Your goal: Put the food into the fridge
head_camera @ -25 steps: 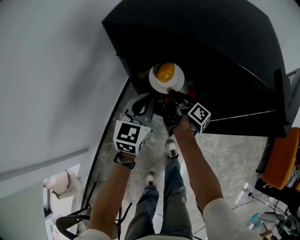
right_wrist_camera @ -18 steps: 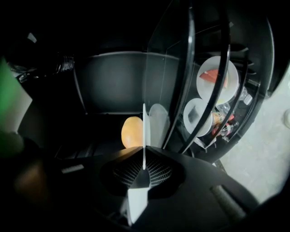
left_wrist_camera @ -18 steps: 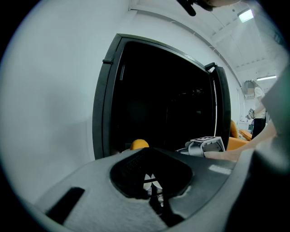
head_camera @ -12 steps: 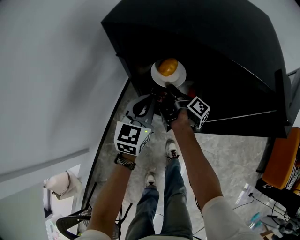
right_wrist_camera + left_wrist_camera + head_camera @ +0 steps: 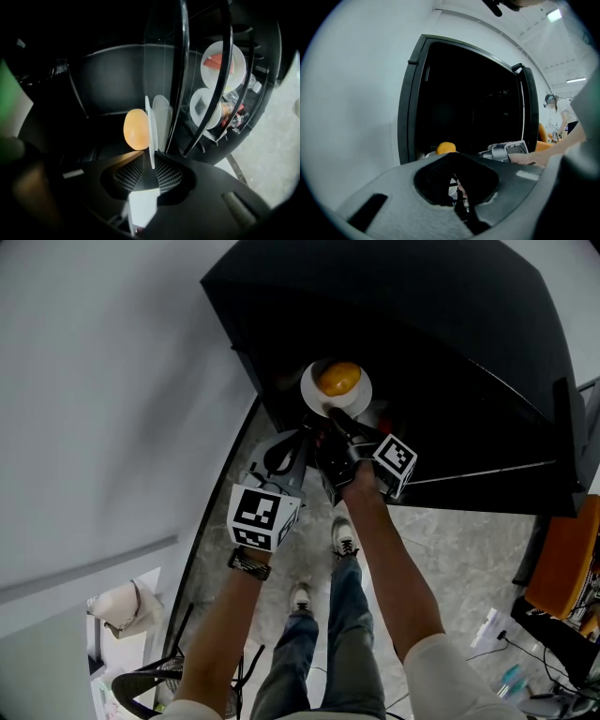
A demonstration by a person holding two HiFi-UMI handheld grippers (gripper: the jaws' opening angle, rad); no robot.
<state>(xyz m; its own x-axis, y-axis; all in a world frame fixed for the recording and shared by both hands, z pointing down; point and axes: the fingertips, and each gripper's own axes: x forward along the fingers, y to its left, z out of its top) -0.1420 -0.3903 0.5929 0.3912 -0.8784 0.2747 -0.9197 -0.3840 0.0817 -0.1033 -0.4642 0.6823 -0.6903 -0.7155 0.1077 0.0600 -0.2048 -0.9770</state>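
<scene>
- Food (image 5: 337, 377): a round orange-yellow piece lying on a white plate (image 5: 312, 397), inside the dark mouth of the black fridge (image 5: 422, 324), at its front edge.
- Nearest the person, two bare forearms reach forward over the legs in jeans (image 5: 319, 643) and the grey stone floor (image 5: 450, 531).
- The left gripper (image 5: 457, 157) hangs low and to the left, short of the fridge opening. Its jaws are together with nothing between them. From its view the food (image 5: 446, 147) shows just above the jaw tips, well beyond them, in front of the fridge's black frame (image 5: 412, 93).
- The right gripper (image 5: 150, 161) is further forward, at the near edge of the plate. Its jaws are opening, and the thin plate rim (image 5: 149, 122) stands edge-on between the ribbed pads (image 5: 129, 171), with a narrow gap on the left pad's side.
- In the right gripper view the food (image 5: 136, 130) sits just beyond the jaw tips, touching the plate's face. Whether the plate bears on a shelf cannot be told.
- Beyond the plate the inside of the fridge is black and shows little.
- Further off to the side, past dark curved bars, are two more white plates: one with red food (image 5: 220, 63), one with a dark piece (image 5: 205, 107). Which compartment holds them cannot be told.
</scene>
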